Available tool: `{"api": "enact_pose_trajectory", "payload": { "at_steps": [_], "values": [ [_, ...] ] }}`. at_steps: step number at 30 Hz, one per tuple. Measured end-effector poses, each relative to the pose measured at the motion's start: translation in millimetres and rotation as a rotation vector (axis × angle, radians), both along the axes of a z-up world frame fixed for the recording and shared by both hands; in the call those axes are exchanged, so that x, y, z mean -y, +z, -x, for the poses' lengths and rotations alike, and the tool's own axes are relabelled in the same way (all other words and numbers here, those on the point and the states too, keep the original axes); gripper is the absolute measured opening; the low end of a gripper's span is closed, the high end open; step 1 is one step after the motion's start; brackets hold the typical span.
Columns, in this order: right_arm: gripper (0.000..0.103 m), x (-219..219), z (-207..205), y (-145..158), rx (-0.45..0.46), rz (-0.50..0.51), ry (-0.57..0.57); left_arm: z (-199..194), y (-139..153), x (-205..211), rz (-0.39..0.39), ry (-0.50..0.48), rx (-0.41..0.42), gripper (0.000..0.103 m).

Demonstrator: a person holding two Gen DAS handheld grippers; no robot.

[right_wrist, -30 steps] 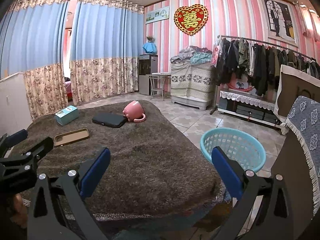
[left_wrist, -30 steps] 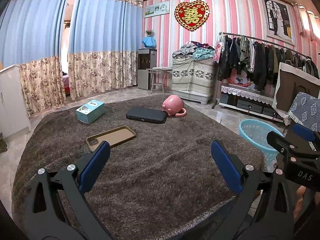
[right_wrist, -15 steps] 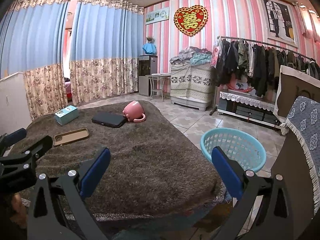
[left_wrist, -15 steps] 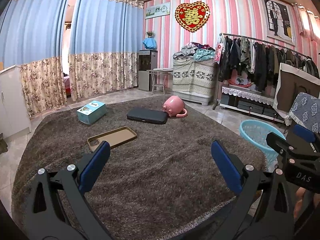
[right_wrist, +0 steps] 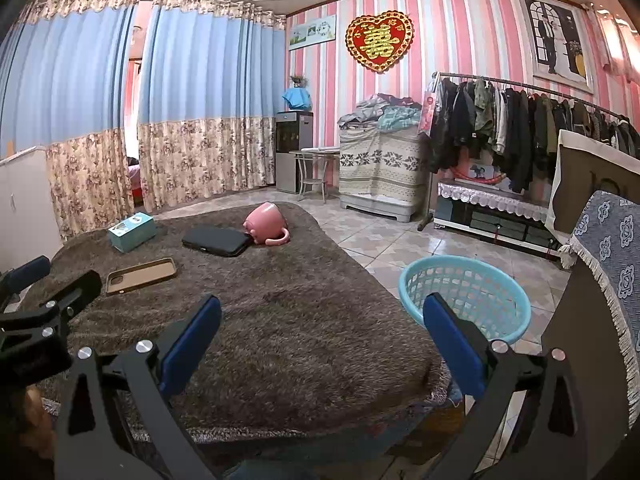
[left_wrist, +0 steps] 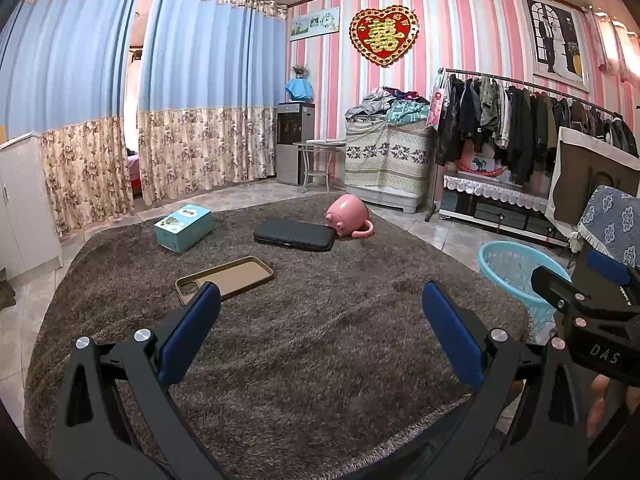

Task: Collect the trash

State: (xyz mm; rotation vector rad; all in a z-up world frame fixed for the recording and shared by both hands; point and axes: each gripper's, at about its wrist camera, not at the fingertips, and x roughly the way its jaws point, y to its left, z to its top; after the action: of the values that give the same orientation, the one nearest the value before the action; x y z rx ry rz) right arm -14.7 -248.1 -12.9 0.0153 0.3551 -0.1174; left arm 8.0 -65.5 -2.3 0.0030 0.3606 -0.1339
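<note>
On a brown shaggy rug (left_wrist: 320, 340) lie a teal box (left_wrist: 184, 227), a tan phone case (left_wrist: 225, 279), a black flat case (left_wrist: 295, 235) and a pink mug (left_wrist: 347, 216) on its side. A light blue mesh basket (right_wrist: 466, 296) stands on the tiled floor right of the rug. My left gripper (left_wrist: 320, 332) is open and empty, low over the near rug. My right gripper (right_wrist: 322, 334) is open and empty at the rug's right edge, next to the basket. The same objects show in the right wrist view: box (right_wrist: 132, 232), phone case (right_wrist: 142, 275), black case (right_wrist: 216, 241), mug (right_wrist: 266, 229).
A clothes rack (left_wrist: 532, 128) and low shelf line the right wall. A covered cabinet (left_wrist: 386, 160), small table and water dispenser (left_wrist: 294, 144) stand at the back. Curtains (left_wrist: 160, 120) hang at the left. A cloth-covered piece of furniture (right_wrist: 608, 264) is close on the right.
Both grippers stay open and almost still; the left view has drifted very slightly.
</note>
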Motion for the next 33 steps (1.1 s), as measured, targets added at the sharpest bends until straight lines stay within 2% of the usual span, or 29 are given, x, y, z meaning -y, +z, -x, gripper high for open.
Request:
{"api": "enact_pose_trajectory", "payload": {
  "at_steps": [33],
  "values": [
    [0.099,-1.2,-0.6,-0.8,0.001,0.002,0.001,0.3,-2.2,0.0,0.001,-0.001,0.001,0.098]
  ]
}}
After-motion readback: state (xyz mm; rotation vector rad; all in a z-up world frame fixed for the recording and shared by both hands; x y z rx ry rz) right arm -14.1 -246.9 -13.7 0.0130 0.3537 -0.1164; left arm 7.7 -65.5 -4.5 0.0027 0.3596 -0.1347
